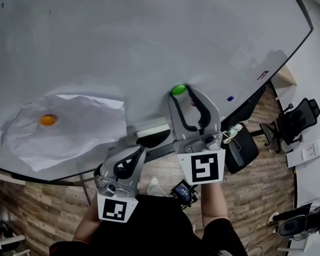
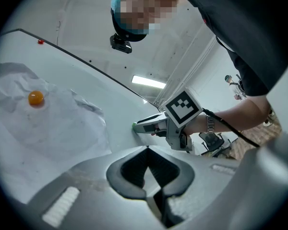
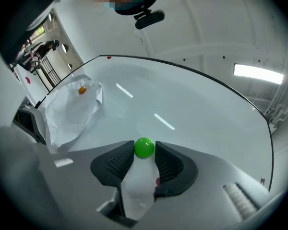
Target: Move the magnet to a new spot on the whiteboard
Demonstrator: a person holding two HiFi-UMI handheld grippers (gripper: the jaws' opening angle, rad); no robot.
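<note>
- Near the lower edge of the whiteboard [image 1: 149, 36], roughly midway along it, a green magnet [image 1: 178, 89] sits on the white surface.
- The right gripper [image 3: 144, 153] reaches up to it. Its jaws are closed onto the magnet, one dark ribbed pad [image 3: 119, 163] against each side of the ball, which sits right at the jaw tips.
- In the left gripper view the same magnet shows as a small green spot at the nose of the right gripper, against the board.
- The left gripper [image 2: 147, 148] hangs lower, off the board and below its bottom edge, close to the person's body. Its jaws are shut tip to tip with nothing between them.
- Towards the lower left corner of the whiteboard a crumpled white sheet of paper [image 1: 69, 127] lies against the surface. An orange magnet [image 1: 48, 120] sits on its left part, well apart from the green one.
- A small blue dot [image 1: 230, 98] sits near the lower right edge of the board; I cannot tell what it is.
- Beyond the board's right edge a black office chair [image 1: 296, 121] stands on the wooden floor [image 1: 256, 196].
- The person's right forearm [image 1: 213, 196] runs down from the right gripper's marker cube [image 1: 201, 167].
</note>
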